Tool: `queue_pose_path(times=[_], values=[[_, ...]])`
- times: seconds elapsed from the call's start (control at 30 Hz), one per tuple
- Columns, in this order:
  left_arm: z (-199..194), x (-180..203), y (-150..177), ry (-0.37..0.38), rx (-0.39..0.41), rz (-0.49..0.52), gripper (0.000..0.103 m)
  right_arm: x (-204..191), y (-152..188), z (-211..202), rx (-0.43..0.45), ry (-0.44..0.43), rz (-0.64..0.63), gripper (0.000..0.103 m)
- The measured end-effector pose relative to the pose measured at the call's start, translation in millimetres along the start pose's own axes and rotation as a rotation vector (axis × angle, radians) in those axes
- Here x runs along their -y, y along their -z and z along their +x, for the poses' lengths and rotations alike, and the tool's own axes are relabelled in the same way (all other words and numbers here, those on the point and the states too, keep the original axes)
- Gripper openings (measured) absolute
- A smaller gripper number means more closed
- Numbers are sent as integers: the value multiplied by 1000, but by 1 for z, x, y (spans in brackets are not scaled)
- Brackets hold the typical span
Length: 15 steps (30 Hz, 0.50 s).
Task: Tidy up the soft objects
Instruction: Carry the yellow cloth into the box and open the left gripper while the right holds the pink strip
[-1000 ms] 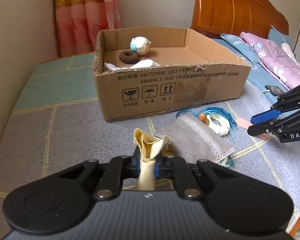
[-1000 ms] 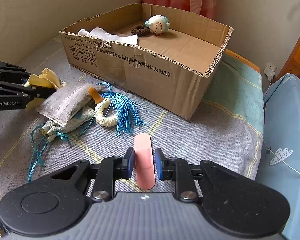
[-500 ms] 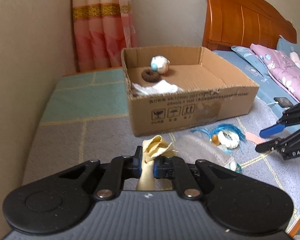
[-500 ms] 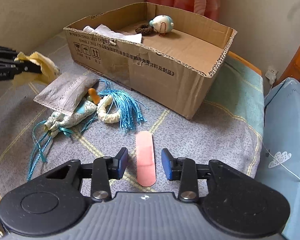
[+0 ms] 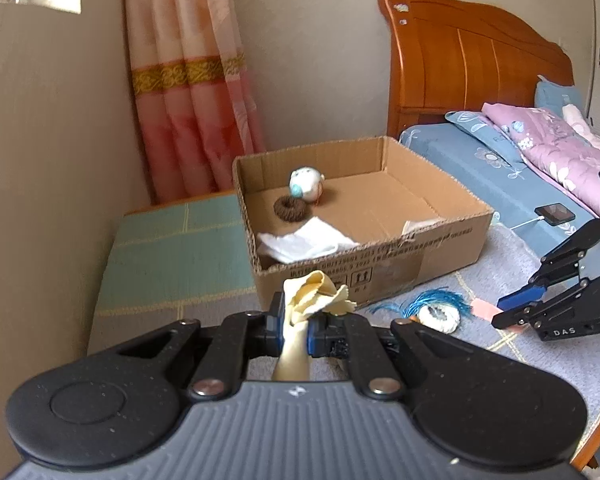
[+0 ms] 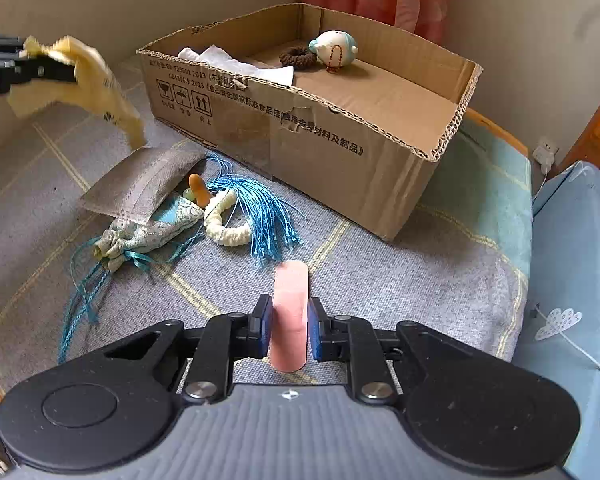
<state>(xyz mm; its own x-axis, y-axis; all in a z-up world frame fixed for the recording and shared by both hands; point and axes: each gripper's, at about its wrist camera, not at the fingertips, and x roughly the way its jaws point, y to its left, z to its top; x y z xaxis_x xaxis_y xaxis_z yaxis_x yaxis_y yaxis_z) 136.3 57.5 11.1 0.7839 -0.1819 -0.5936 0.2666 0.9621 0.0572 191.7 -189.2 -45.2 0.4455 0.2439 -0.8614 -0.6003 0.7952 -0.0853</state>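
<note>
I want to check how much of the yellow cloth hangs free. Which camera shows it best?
The right wrist view: the yellow cloth hangs whole from the left gripper, clear of the bed. The left wrist view shows only its bunched top between the fingers.

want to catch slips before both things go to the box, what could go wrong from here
1. The left gripper pinches the yellow cloth by one bunched part only; the rest hangs loose and could catch the cardboard box rim.
2. The right gripper, which has just closed, clamps the pink strip while it seems to lie on the blanket; it might fold or slip when lifted.
3. The blue tassel threads lie close by and could snag.
</note>
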Motion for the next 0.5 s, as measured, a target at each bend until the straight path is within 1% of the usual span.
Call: queue_pose_path(times=[0.07,0.17,0.27,0.33,0.37,0.4,0.5], values=[[-3,2,-2,1,6,14,8,-1,0,-1,3,3,-1,19],[-7,6,-6,8,6,32,8,1,1,-7,14,-3,8,13],[-10,10,-9,18,16,52,8,0,0,-15,24,-3,0,13],[-11,12,-10,24,23,56,8,0,0,-17,27,15,-11,15],[-11,13,-10,27,24,56,8,0,1,-18,30,20,-8,21],[-11,14,-10,30,24,56,8,2,1,-17,29,13,-3,24],[-13,17,-9,36,25,57,8,6,2,-9,14,-2,29,24]])
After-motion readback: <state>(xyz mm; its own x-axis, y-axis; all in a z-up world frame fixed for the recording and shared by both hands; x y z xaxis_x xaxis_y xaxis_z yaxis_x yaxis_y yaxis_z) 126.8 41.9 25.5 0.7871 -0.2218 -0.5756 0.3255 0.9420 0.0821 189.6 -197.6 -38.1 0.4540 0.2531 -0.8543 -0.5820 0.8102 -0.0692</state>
